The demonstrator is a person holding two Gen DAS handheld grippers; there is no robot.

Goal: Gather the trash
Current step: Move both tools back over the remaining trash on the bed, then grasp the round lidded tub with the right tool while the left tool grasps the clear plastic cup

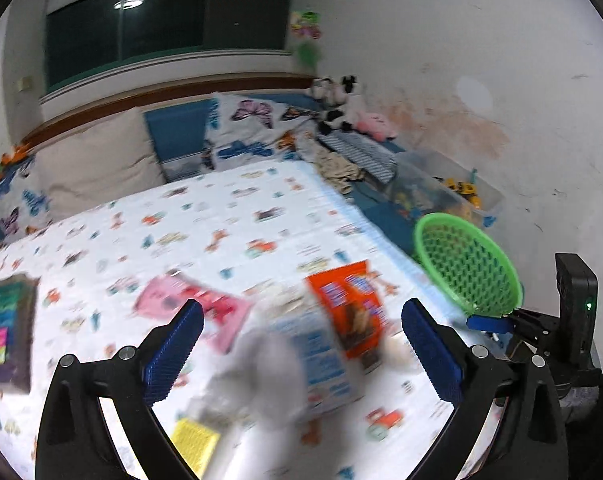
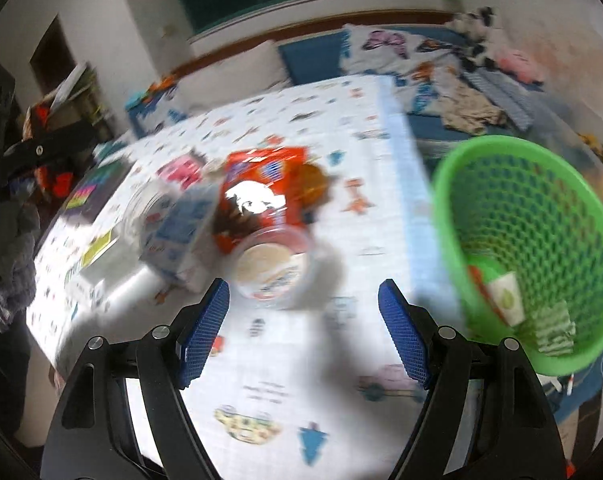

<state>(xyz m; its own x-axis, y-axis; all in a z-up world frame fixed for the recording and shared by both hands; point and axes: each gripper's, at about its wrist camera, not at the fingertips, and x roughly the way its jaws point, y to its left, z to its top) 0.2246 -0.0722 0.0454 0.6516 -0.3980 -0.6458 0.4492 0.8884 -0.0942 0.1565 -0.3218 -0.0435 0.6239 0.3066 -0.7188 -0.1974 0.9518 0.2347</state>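
Both views are blurred by motion. On the patterned tabletop [image 1: 221, 220] lie an orange snack packet [image 1: 349, 312], a blue-and-white carton [image 1: 321, 360], a pink wrapper [image 1: 193, 300] and a white crumpled piece [image 1: 257, 384]. My left gripper [image 1: 301, 352] is open, its fingers on either side of the carton. My right gripper [image 2: 303, 332] is open just short of a clear plastic cup [image 2: 273, 264] lying on its side; the orange packet [image 2: 257, 196] and carton [image 2: 181, 236] lie beyond. A green mesh basket [image 2: 541, 240] with some scraps inside stands right of the table; it also shows in the left wrist view [image 1: 465, 264].
A dark box with coloured stripes [image 1: 5, 328] sits at the table's left. A bed with pillows [image 1: 97, 160], clothes and plush toys [image 1: 341, 100] lies behind. A clear bin of toys [image 1: 453, 192] stands by the wall. The right gripper's body [image 1: 557, 320] shows at right.
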